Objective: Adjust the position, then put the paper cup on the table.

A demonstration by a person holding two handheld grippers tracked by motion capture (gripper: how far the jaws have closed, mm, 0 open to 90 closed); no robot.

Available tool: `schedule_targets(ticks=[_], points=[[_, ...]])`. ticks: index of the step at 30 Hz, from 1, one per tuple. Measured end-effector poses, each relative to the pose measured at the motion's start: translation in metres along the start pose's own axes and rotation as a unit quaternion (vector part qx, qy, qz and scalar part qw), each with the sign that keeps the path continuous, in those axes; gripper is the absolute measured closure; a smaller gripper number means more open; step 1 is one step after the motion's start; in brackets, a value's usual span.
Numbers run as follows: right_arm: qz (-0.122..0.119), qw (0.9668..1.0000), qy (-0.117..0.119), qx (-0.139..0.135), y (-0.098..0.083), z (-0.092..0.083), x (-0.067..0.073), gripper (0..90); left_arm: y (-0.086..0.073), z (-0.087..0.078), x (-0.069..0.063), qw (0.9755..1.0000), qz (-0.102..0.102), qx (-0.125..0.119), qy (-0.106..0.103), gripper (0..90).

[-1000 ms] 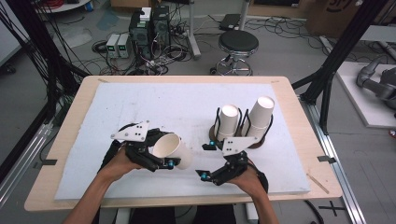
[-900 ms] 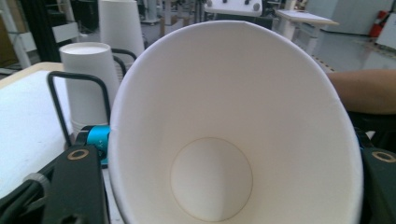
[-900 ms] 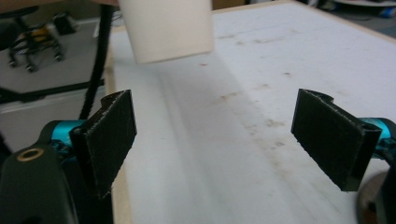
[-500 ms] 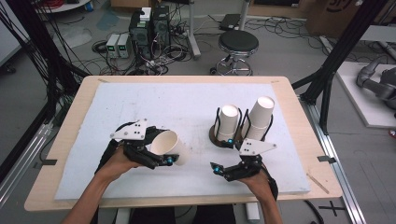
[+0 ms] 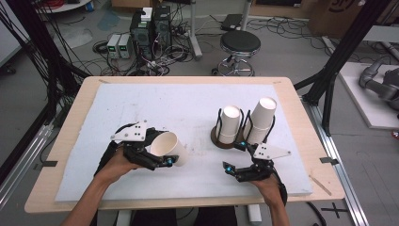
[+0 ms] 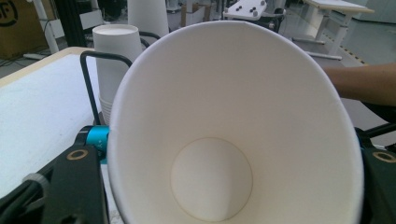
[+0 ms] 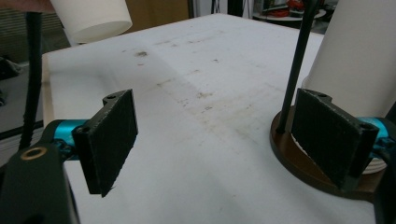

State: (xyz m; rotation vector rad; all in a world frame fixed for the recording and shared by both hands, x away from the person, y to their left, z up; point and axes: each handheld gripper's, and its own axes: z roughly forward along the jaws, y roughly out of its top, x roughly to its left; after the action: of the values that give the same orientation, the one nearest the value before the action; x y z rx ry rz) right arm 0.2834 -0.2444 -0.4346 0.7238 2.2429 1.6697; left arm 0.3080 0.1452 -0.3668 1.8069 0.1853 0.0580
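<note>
A white paper cup (image 5: pixel 168 147) lies on its side in the left gripper (image 5: pixel 162 159), jaws clamped on its wall near the rim – the left gripper view looks straight into it, and it is bare inside. It hangs just above the white mat (image 5: pixel 188 108), left of centre. To the right, a brown-based wire rack (image 5: pixel 225 137) holds two stacks of cups (image 5: pixel 259 120), mouths down. The left hand (image 5: pixel 116 162) wraps its gripper from behind. The right gripper (image 5: pixel 235 170) sits low near the mat's front edge just before the rack, jaws spread wide – nothing between them.
</note>
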Motion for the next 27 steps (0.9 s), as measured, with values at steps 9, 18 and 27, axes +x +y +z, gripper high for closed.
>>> schedule_targets(ticks=[9, 18, 27], points=[[0.007, 0.9998, 0.000, 0.018, -0.006, 0.001, -0.005, 15.6, 0.000, -0.001, 0.000, 1.0000, -0.002, 0.001, 0.002, 30.1], [0.011, 0.9996, -0.007, 0.026, -0.009, 0.001, -0.009, 15.6, 0.000, -0.001, 0.001, 1.0000, -0.002, 0.005, 0.002, 30.0], [0.014, 0.9994, -0.001, 0.033, -0.013, 0.002, -0.010, 15.6, 0.001, -0.002, 0.000, 1.0000, 0.001, 0.005, 0.003, 30.0]])
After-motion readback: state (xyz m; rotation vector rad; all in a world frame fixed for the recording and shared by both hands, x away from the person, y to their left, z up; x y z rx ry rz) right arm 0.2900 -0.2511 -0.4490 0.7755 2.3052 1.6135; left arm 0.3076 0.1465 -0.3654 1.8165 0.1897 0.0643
